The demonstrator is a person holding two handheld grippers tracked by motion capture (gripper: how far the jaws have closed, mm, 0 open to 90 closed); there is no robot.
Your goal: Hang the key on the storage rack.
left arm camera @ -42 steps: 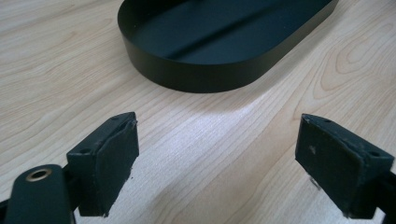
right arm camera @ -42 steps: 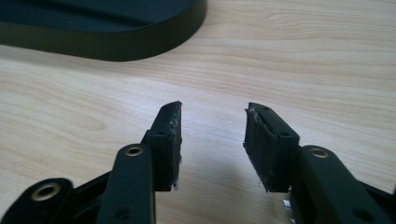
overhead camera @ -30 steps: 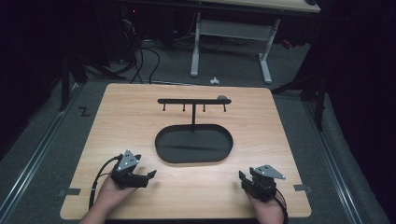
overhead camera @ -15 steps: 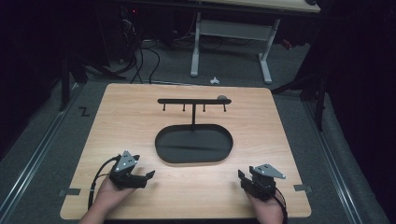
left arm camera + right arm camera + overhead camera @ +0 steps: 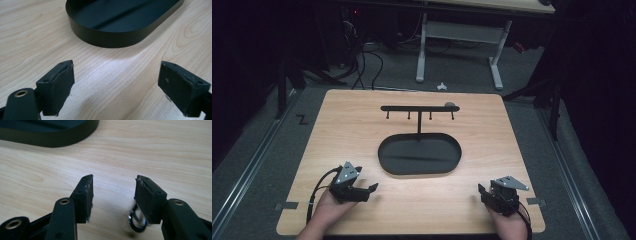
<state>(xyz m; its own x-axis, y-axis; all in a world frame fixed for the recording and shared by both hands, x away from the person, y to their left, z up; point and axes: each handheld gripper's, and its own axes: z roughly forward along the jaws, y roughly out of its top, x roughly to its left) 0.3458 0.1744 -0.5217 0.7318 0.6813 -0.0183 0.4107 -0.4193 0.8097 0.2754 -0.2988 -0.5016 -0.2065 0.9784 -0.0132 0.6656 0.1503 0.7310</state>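
Item 1, metal ring (image 5: pixel 137 220): lies flat on the tabletop (image 5: pixel 352 130) near its front right corner, just beside your right gripper (image 5: pixel 113 185). The jaw pad on the right of the right gripper view covers part of it, so you cannot tell whether it is a single ring or a ring with a clasp, nor whether the pad touches it.

Item 2, right gripper (image 5: pixel 498 196): jaws parted, nothing between them. It has not shifted over the last second.

Item 3, left gripper (image 5: pixel 362 190): at the front left of the tabletop, jaws spread wide over bare wood (image 5: pixel 115 80), empty. It too is unmoved.

Change noted: none. By my reading the work has not begun and the ring waits to be picked up.

Item 4, black oval tray (image 5: pixel 419 155): centre of the tabletop, empty; both gripper views cut it off at the top edge.

Item 5, hook rack (image 5: pixel 419 108): stands at the tray's far rim, four pegs bare.

Item 6, small grey object (image 5: pixel 450 105): at the rack bar's right end; too small to identify.
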